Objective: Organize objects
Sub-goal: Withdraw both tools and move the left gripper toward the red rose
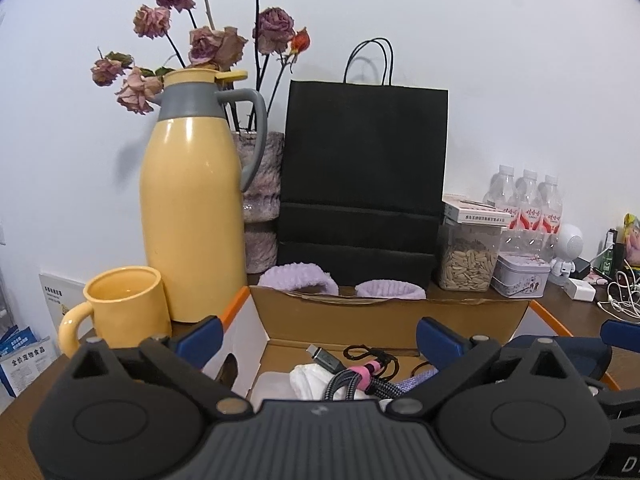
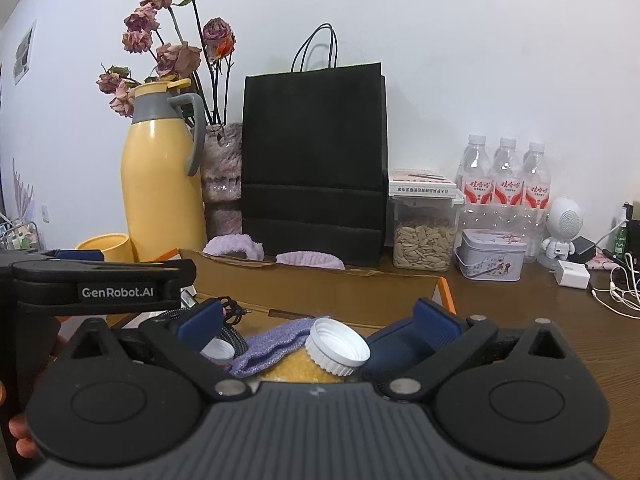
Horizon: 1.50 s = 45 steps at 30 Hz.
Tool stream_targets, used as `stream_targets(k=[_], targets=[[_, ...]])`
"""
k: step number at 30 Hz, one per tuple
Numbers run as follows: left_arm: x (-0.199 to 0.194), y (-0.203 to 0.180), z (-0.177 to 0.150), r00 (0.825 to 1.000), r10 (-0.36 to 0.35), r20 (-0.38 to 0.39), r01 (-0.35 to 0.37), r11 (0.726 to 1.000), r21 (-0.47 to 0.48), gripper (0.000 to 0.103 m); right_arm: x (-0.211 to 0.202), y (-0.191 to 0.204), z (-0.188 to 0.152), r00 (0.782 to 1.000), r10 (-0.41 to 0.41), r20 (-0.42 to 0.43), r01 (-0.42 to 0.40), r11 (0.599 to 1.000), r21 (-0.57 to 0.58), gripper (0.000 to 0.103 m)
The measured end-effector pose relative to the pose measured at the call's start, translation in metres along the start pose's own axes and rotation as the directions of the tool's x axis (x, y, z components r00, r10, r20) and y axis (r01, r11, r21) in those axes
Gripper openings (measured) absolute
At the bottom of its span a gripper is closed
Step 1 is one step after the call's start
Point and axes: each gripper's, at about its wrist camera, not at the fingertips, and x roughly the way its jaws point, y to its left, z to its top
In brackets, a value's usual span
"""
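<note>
Over the open brown cardboard box at the counter's near edge, both grippers hover with jaws spread wide and nothing between the pads. The left gripper looks down on a grey braided cable with a pink tie and a crumpled white tissue lying in the box. The right gripper is above a jar of yellow grains with a white ribbed screw cap, which leans against a folded lilac knitted cloth. These loose items seem gathered in the box as the sorting container, so both grippers probably stand apart ready to pick or having just let go.

The brown wooden counter runs along a plain white wall. At its back edge stand a yellow thermos jug with a grey handle, a yellow mug, dried roses in a fuzzy vase, a black paper bag, a clear tub of seeds and water bottles.
</note>
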Motion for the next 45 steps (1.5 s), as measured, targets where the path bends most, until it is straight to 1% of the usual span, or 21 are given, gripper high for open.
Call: stream_targets(k=[8, 14, 19, 23, 29, 36, 41, 45], targets=[[-0.026, 0.008, -0.01, 0.999, -0.001, 0.037, 0.0, 1.0, 0.021, 0.103, -0.017, 0.006, -0.01, 0.999, -0.026, 0.023, 0.026, 0.999, -0.02, 0.103], [-0.05, 0.011, -0.021, 0.999, -0.013, 0.047, 0.01, 0.999, 0.051, 0.103, -0.041, 0.019, -0.025, 0.999, -0.04, 0.035, 0.041, 0.998, -0.045, 0.103], [-0.067, 0.012, -0.035, 0.999, -0.019, 0.034, 0.016, 0.997, 0.079, 0.103, -0.06, 0.027, -0.038, 0.999, -0.045, 0.019, 0.046, 0.998, -0.043, 0.103], [-0.08, 0.012, -0.046, 0.999, -0.016, 0.029, 0.013, 0.994, 0.104, 0.103, -0.073, 0.03, -0.049, 0.999, -0.041, -0.013, 0.041, 0.999, -0.022, 0.103], [-0.095, 0.014, -0.063, 1.0, -0.011, -0.017, 0.013, 0.992, 0.126, 0.103, -0.094, 0.033, -0.064, 0.999, -0.041, -0.033, 0.041, 0.999, -0.005, 0.103], [-0.117, 0.03, -0.071, 0.999, 0.002, -0.046, 0.003, 0.995, 0.1, 0.103, -0.105, 0.034, -0.074, 0.996, -0.034, -0.078, 0.035, 0.999, 0.012, 0.103], [-0.13, 0.045, -0.074, 0.997, 0.034, -0.066, -0.026, 0.993, 0.112, 0.103, -0.11, 0.036, -0.08, 0.995, -0.024, -0.101, 0.025, 1.0, 0.017, 0.103], [-0.13, 0.063, -0.078, 0.992, 0.082, -0.095, -0.071, 0.991, 0.116, 0.103, -0.111, 0.035, -0.082, 0.993, -0.023, -0.114, 0.026, 0.999, 0.028, 0.103]])
